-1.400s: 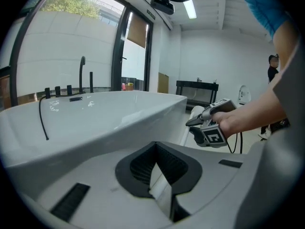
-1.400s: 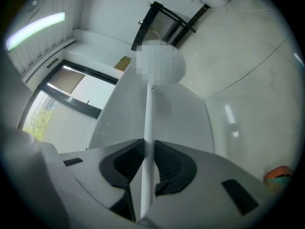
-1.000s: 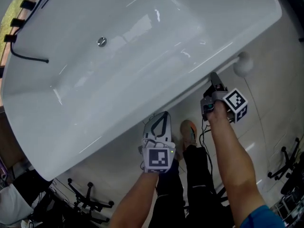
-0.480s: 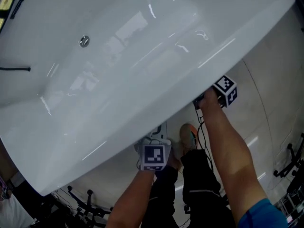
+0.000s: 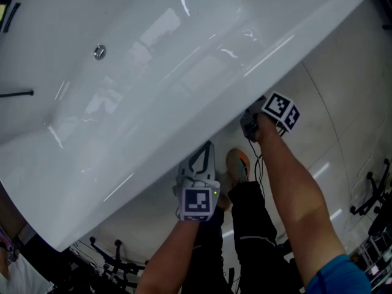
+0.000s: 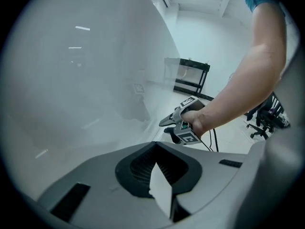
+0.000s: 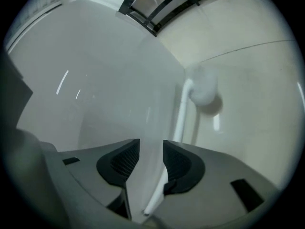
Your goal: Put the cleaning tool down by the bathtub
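The cleaning tool is a white stick with a round white head (image 7: 202,87). It rests on the floor against the outer wall of the white bathtub (image 7: 95,70). Its handle (image 7: 178,123) runs back between the jaws of my right gripper (image 7: 151,144), close to the right pad. Those jaws are opening and stand wide, not pressing the handle. In the head view the right gripper (image 5: 252,122) sits under the bathtub rim (image 5: 269,60), which hides the tool. My left gripper (image 5: 208,147) hangs lower left by the tub wall, shut and empty.
The person's legs and an orange shoe (image 5: 237,164) stand on the pale tiled floor between the grippers. Black chair bases (image 5: 113,259) lie at the bottom left and right edge. A black rack (image 6: 190,75) stands beyond the tub. The tub's drain (image 5: 99,52) is far left.
The right gripper has slid left under the tub rim, and the tool's head, seen earlier beside the tub, is now hidden in the head view. The left gripper has barely moved.
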